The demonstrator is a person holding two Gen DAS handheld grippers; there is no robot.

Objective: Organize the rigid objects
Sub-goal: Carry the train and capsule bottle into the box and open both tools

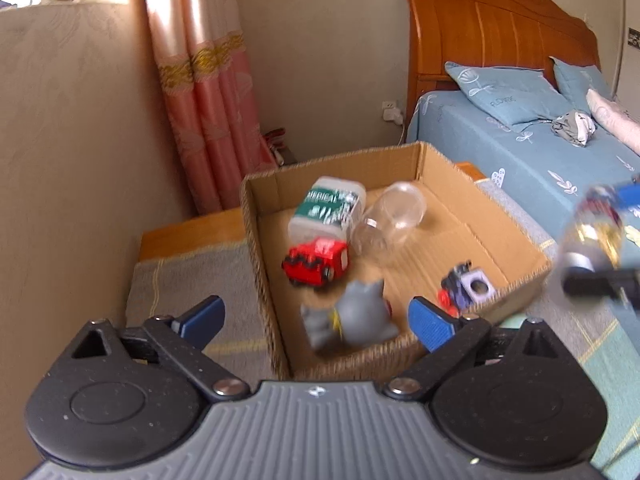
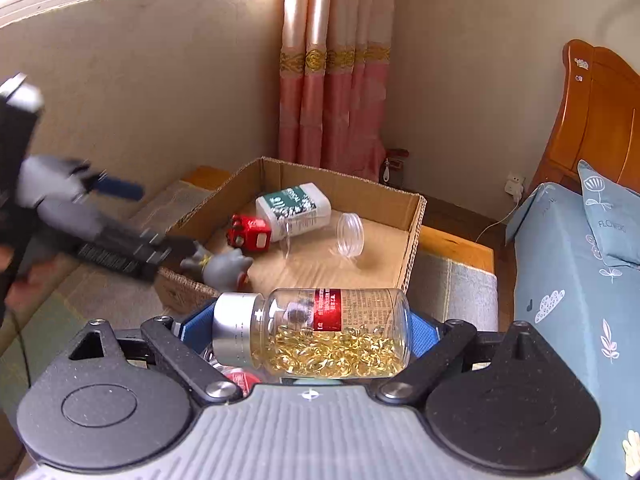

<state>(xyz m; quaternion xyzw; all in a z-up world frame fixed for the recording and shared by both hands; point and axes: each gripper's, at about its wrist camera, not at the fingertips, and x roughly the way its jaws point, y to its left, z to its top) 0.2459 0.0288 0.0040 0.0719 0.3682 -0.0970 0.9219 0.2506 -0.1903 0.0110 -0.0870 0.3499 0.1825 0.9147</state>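
Toys and containers are mostly in the cardboard box already: white jar, clear jar, red truck, small robot toy, plus a grey cat figure by the near wall. Left gripper hangs over it, jaws wide apart and empty. Right gripper is clamped on a capsule bottle just short of the box, so I'd say that's what's left.

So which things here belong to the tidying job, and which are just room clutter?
Job:
cardboard box
grey toy figure
red toy truck
white bottle with green label
clear jar
capsule bottle in the right hand-held gripper

Lying about:
bed
pillow
curtain
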